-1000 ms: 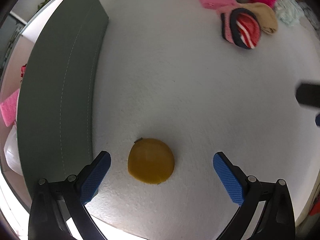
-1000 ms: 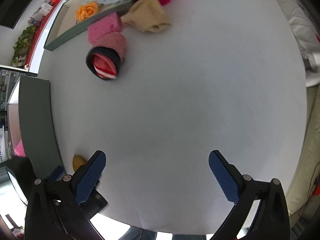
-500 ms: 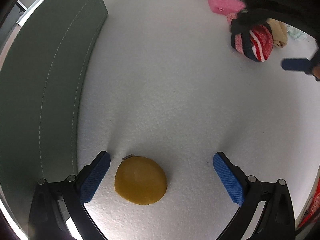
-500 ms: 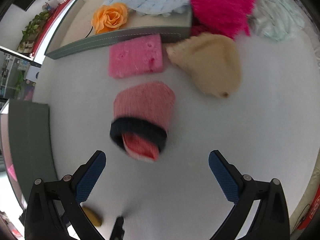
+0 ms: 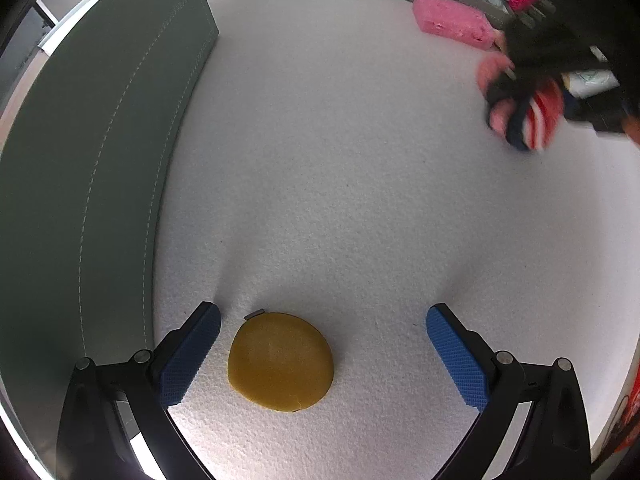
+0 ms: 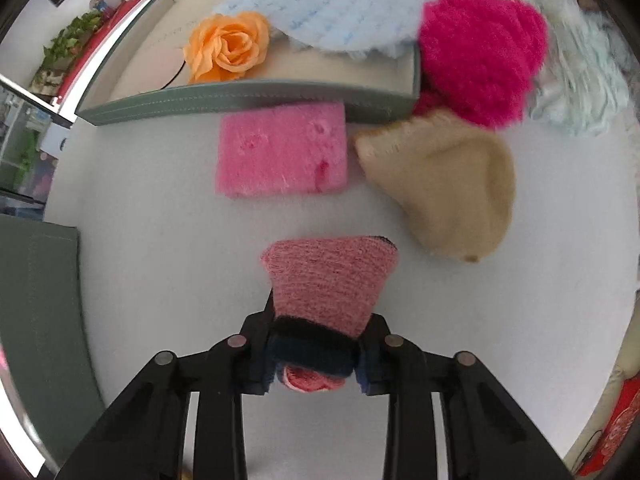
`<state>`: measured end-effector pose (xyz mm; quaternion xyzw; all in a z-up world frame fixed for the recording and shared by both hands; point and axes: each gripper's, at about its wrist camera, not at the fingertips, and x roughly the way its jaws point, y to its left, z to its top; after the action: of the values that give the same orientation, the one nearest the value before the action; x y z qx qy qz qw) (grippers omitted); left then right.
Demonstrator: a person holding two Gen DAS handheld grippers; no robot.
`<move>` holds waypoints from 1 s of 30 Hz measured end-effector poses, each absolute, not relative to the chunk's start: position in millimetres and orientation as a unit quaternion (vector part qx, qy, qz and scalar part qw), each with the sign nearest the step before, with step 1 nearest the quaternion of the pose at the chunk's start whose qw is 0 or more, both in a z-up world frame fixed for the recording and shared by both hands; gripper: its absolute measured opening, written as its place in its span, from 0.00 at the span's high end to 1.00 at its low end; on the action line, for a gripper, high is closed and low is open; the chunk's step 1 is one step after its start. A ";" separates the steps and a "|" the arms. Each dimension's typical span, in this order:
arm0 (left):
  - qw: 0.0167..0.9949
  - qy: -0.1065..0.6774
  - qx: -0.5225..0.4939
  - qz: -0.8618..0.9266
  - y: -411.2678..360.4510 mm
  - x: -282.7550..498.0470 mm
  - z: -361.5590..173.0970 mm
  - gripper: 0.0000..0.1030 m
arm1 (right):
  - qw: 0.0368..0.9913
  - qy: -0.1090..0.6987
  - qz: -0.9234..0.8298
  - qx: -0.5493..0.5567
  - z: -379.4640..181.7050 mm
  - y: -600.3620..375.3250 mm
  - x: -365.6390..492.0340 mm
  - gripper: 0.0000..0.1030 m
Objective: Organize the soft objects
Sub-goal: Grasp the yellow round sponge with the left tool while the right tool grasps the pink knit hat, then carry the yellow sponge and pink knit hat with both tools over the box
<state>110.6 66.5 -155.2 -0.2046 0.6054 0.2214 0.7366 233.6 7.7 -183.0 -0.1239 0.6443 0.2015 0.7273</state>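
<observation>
The white padded surface (image 5: pixel 360 160) carries everything, with a dark green tray (image 5: pixel 100 160) along its left side and a second green tray (image 6: pixel 248 96) at the far edge holding an orange fabric rose (image 6: pixel 226 46) and a pale blue cloth (image 6: pixel 332 12). The right gripper (image 6: pixel 316 356), wide open half a second ago, has just closed, and its jaws now clamp the dark cuff of the rolled pink sock (image 6: pixel 328 276), which lies on the surface just in front of the far tray. That likely means the sock is ready to be lifted. Close around it lie a pink sponge (image 6: pixel 280 152), a beige knit hat (image 6: pixel 444 184) and a magenta fluffy ball (image 6: pixel 480 56), crowding the way to that tray. The left gripper (image 5: pixel 324 356) hovers with fingers apart, straddling a yellow round pad (image 5: pixel 280 364) without touching it.
</observation>
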 end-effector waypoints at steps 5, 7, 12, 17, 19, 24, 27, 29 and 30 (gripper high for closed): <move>0.741 0.602 -0.200 0.220 62.6 107.5 -150.9 0.00 | 0.715 0.665 0.189 -0.101 -187.8 -35.8 212.2 0.70; 0.744 0.600 -0.197 0.218 61.4 107.8 -141.2 0.00 | 0.713 0.670 0.183 -0.100 -189.3 -58.3 194.4 0.70; 0.752 0.604 -0.179 0.195 50.8 106.2 -137.5 0.00 | 0.705 0.686 0.154 -0.090 -193.1 -115.9 141.4 0.70; 0.752 0.621 -0.155 0.156 34.2 104.7 -135.5 0.00 | 0.694 0.708 0.121 -0.054 -200.6 -160.6 95.8 0.69; 0.745 0.632 -0.154 0.145 29.8 103.9 -134.7 0.01 | 0.694 0.710 0.110 -0.039 -202.2 -170.5 85.0 0.69; 0.747 0.638 -0.144 0.120 21.8 94.8 -121.4 0.42 | 0.692 0.713 0.105 -0.021 -201.2 -175.5 78.7 0.69; 0.742 0.645 -0.146 0.106 22.3 88.9 -117.5 0.54 | 0.693 0.713 0.105 -0.012 -197.6 -182.3 77.7 0.69; 0.738 0.651 -0.150 0.101 22.6 85.0 -116.2 0.55 | 0.692 0.714 0.103 -0.008 -198.6 -185.5 79.3 0.69; 0.735 0.654 -0.152 0.099 22.2 82.7 -115.6 0.55 | 0.692 0.715 0.103 -0.006 -198.6 -185.7 78.3 0.69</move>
<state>82.7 22.2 -115.6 -0.1518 0.6535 0.0992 0.7349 78.3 -185.7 -198.6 -0.0059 0.7148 0.1027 0.6917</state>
